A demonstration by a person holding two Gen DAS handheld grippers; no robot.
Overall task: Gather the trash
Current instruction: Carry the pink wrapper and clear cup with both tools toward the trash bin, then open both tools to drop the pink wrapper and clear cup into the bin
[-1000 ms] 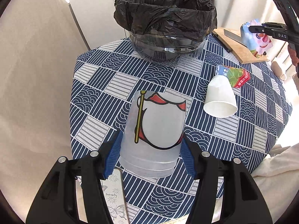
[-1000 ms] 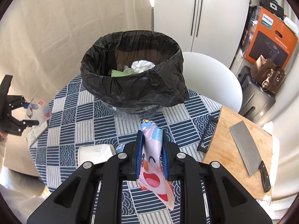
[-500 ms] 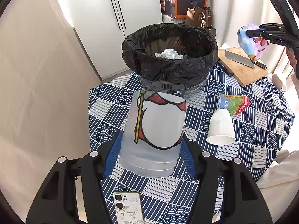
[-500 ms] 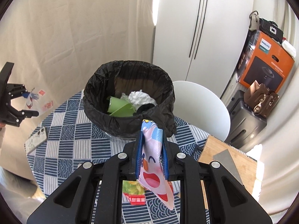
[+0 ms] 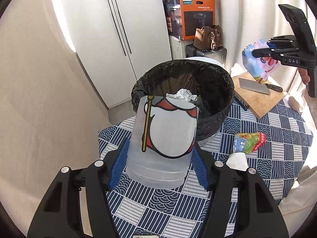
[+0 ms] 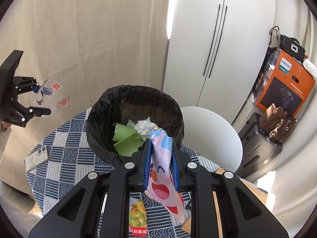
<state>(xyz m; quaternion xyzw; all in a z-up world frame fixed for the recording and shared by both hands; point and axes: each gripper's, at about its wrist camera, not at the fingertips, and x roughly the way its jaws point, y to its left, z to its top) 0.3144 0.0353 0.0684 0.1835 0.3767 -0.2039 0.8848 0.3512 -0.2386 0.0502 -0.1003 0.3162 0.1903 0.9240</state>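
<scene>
Behind the plastic cup (image 5: 164, 138), bin (image 5: 218, 117) front rim hidden.

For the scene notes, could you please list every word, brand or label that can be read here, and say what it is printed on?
"PHILIPS": on the orange box beside the cupboard; its smaller print is too small to read.
"DAS": on the right gripper, which holds the cartoon wrapper.
Red Chinese characters: on the plastic cup in the left gripper, too blurred to read.
Chinese characters on the red band of the snack packet: illegible.

Black gripper (image 5: 158, 162) frame, blue pads (image 5: 118, 164), silver screws (image 5: 98, 163).
</scene>
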